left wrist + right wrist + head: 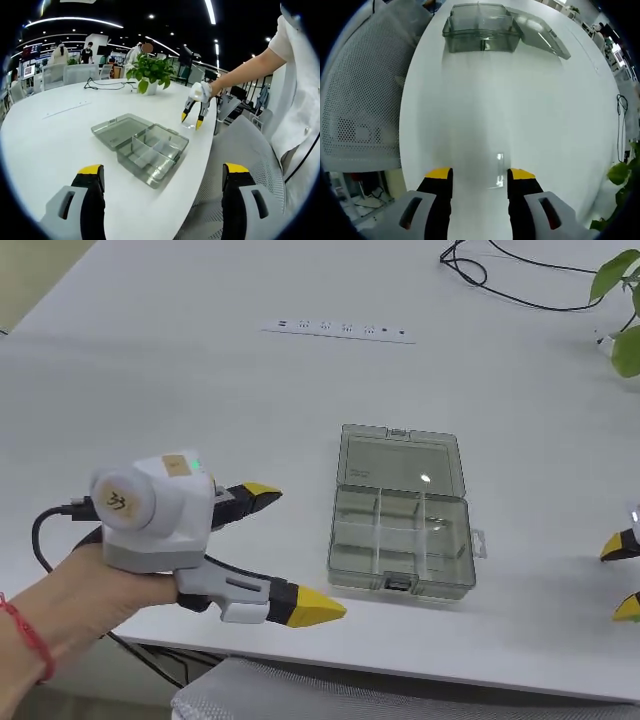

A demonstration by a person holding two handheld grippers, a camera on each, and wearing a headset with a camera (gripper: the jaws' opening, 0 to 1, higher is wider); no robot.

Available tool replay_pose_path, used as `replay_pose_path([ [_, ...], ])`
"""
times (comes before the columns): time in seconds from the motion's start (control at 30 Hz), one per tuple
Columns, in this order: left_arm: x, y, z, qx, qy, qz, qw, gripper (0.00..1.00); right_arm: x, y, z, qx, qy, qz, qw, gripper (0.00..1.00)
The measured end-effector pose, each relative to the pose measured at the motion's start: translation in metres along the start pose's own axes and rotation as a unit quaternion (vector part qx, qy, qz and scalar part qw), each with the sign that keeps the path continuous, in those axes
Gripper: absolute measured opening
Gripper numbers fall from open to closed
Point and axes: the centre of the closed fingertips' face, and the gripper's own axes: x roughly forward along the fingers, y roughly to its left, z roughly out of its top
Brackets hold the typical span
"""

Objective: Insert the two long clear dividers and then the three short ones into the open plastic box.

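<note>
Plastic box [350,575] sits centre-right, long side running across the frame, lid laid back toward the top, front wall near the table [200,390] edge. The left gripper [291,548] and right gripper [622,575] flank it, jaws apart.

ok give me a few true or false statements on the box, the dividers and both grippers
1. The plastic box is open, its lid lying flat on the table. True.
2. The left gripper is shut on a divider. False: its jaws are wide apart and hold nothing.
3. A small clear piece lies on the table between the jaws of the right gripper. True.
4. The box has no dividers in it. False: dividers already split it into compartments.
</note>
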Motion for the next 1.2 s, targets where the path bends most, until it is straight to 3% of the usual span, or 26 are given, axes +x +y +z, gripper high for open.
replay_pose_path([
  [0.37, -0.002, 0.002, 0.001, 0.001, -0.001, 0.000, 1.0000, 1.00, -0.002, -0.002, 0.004, 0.009, -0.002, -0.004, 0.9999, 0.33],
  [0.7, -0.002, -0.002, 0.008, 0.002, -0.004, -0.002, 1.0000, 0.99, -0.008, -0.001, 0.007, 0.006, -0.002, -0.021, 0.9998, 0.33],
  [0.83, -0.001, -0.001, 0.020, -0.003, -0.013, -0.004, 0.9999, 0.98, -0.022, -0.002, 0.024, 0.001, -0.022, -0.042, 0.9989, 0.33],
  [1.07, 0.008, -0.004, 0.053, -0.044, -0.042, -0.009, 0.9981, 0.90, -0.072, -0.002, 0.091, -0.018, -0.093, -0.098, 0.9906, 0.33],
  [1.13, 0.014, -0.013, 0.067, -0.067, -0.061, -0.027, 0.9955, 0.87, -0.086, 0.002, 0.109, -0.025, -0.104, -0.107, 0.9884, 0.33],
  [1.2, 0.019, -0.016, 0.072, -0.089, -0.062, -0.035, 0.9936, 0.85, -0.098, 0.004, 0.124, -0.031, -0.115, -0.117, 0.9859, 0.33],
])
